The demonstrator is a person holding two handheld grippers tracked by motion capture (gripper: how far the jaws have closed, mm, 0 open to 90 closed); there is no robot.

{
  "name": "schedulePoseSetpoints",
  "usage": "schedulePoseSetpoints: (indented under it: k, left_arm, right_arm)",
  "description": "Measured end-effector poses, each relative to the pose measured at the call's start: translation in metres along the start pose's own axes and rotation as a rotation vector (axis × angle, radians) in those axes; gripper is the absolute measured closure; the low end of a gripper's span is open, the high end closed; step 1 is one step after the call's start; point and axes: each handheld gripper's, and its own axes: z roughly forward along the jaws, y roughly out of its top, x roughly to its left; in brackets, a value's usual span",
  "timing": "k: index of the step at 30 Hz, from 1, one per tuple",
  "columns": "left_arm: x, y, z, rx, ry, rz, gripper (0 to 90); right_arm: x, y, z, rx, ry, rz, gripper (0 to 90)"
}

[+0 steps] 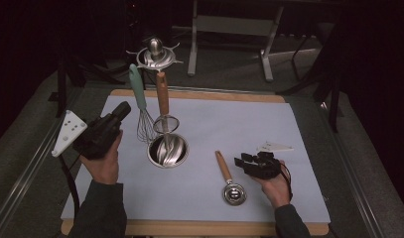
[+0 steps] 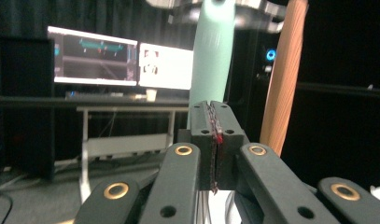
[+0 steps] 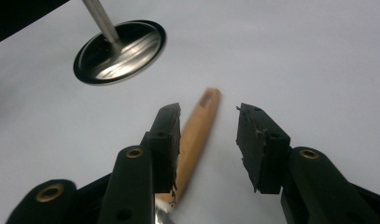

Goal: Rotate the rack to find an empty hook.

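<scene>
**Going for the spoon, kinda nervous**

My right gripper (image 3: 206, 140) has its jaws spread around the wooden-handled spoon (image 1: 228, 178) lying flat on the bench (image 1: 299, 198). Left gripper (image 2: 214, 140) is clenched on nothing. Handle sits off-centre, so it could skid sideways when I close. The high view shows the utensil holder (image 1: 168, 150) nearby.

Black grippers, brass screws; grey plate (image 1: 68, 131); dark sleeves (image 1: 98, 210).

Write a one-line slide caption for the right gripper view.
Open right claw poised over the wooden handle of a metal scoop lying on the white mat, with the steel holder beyond.
</scene>
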Motion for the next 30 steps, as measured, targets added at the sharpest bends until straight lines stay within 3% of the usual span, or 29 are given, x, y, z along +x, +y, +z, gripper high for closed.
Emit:
schedulePoseSetpoints:
  k: [2, 7, 12, 30]
  left_arm:
    - [-0.003, 0.016, 0.006, -0.031, -0.016, 0.013, 88.3]
    - [-0.008, 0.036, 0.015, -0.064, -0.038, 0.034, 88.8]
    - [-0.012, 0.048, 0.024, -0.101, -0.048, 0.029, 89.7]
    - [-0.006, 0.054, 0.037, -0.101, -0.004, 0.035, 89.8]
  right_arm:
    - [-0.009, -0.010, -0.004, -0.013, 0.017, 0.057, 59.0]
    - [-0.015, -0.010, -0.012, -0.042, 0.015, 0.081, 58.9]
    - [-0.020, -0.014, -0.015, -0.060, 0.033, 0.122, 58.9]
    - [-0.026, -0.019, -0.016, -0.073, 0.068, 0.160, 58.9]
